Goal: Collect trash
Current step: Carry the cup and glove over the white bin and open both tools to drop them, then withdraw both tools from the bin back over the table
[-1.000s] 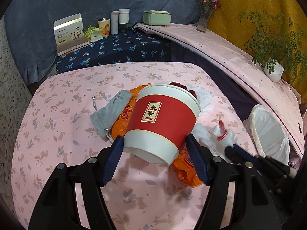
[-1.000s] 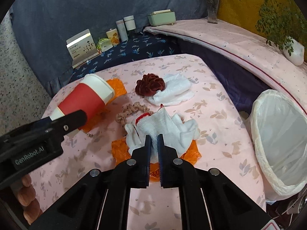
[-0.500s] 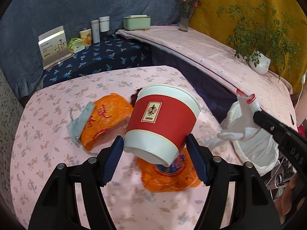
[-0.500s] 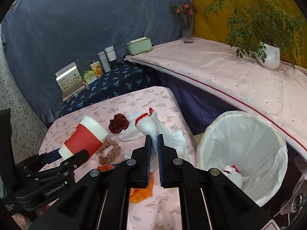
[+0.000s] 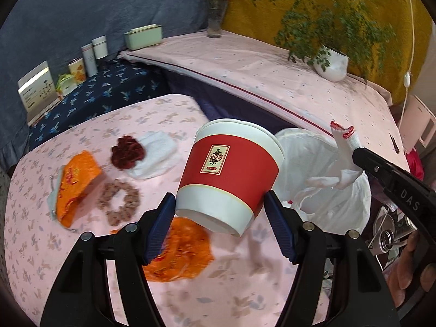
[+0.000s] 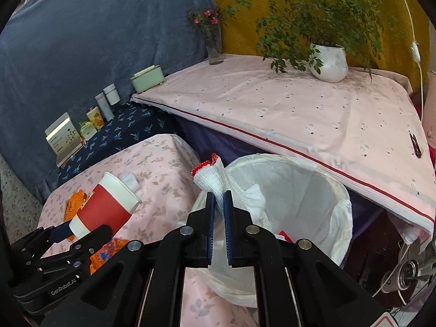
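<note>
White glove [image 6: 215,182] between right gripper [image 6: 218,204] fingers

The tilted red-and-white paper cup [image 5: 229,174] hides part of the white-lined round trash bin [image 5: 346,209] and covers an edge of the crumpled orange plastic wrapper [image 5: 177,250], which is blurred. The small emblem on the cup is too small to read. In the right wrist view, the white knitted glove with a red cuff [image 6: 211,177] disappears between the right gripper [image 6: 218,207] fingers, and the bin's bottom is cut off by the gripper body.
</note>
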The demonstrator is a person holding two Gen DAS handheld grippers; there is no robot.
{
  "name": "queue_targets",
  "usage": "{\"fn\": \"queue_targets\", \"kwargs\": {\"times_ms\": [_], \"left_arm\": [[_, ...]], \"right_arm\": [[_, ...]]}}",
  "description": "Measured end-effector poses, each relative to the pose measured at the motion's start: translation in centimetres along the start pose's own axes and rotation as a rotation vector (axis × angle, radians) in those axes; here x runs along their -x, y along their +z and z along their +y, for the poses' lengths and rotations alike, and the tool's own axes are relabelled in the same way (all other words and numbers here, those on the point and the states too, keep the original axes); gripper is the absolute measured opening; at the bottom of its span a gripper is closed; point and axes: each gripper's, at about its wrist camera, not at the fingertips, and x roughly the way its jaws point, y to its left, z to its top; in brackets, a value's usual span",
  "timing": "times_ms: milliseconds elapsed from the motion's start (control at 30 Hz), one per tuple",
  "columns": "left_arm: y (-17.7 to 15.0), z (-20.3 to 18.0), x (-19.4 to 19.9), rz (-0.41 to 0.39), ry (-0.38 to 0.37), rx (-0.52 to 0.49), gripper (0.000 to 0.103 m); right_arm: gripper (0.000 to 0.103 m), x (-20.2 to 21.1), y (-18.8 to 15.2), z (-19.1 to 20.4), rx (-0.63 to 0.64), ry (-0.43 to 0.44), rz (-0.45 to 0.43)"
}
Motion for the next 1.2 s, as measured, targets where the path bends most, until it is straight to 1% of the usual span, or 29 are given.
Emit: {"fn": "queue_targets", "kwargs": {"times_ms": [167,333,433,467,500,533,567,733,867,1200], "left_arm": [[0.3,-3.5,-1.5,0.016,-0.033,-0.046,0.064],[0.6,-6.3,-3.2,0.038,-0.064,-0.074,0.064],[0.7,-7.6,-4.2,0.058,-0.084,-0.087,0.065],[0.8,-7.9,-4.6,0.077,-0.092,-0.088,0.067],[0.8,-8.1,-5.0,0.090,-0.095,-0.085,0.073],[0.9,-8.3,-5.2,0.092,-0.091,-0.081,0.075],[0.8,-8.4,-5.3,0.087,-0.085,-0.080,0.076],[0.6,-8.9,-5.9,0.099,-0.074,-0.095,0.076],[0.4,-9.0,-5.9,0.100,-0.068,-0.092,0.076],[-0.2,-7.7,-4.9,0.091,-0.041,-0.066,0.078]], "right_arm": [[0.008,-0.5,-0.7,-3.2,-0.039,-0.034,0.017],[0.009,-1.4,-1.2,-5.5,-0.067,-0.059,0.040],[0.015,-1.5,-1.3,-6.6,-0.082,-0.068,0.040],[0.020,-1.5,-1.3,-6.9,-0.091,-0.073,0.038],[0.026,-1.6,-1.3,-7.2,-0.099,-0.071,0.039],[0.039,-1.5,-1.3,-7.5,-0.110,-0.068,0.037],[0.046,-1.3,-1.3,-7.8,-0.120,-0.069,0.028],[0.048,-0.6,-1.2,-8.3,-0.125,-0.069,0.012],[0.053,-0.2,-1.5,-8.3,-0.121,-0.068,0.009],[0.053,0.1,-2.0,-7.4,-0.102,-0.059,0.018]]}}
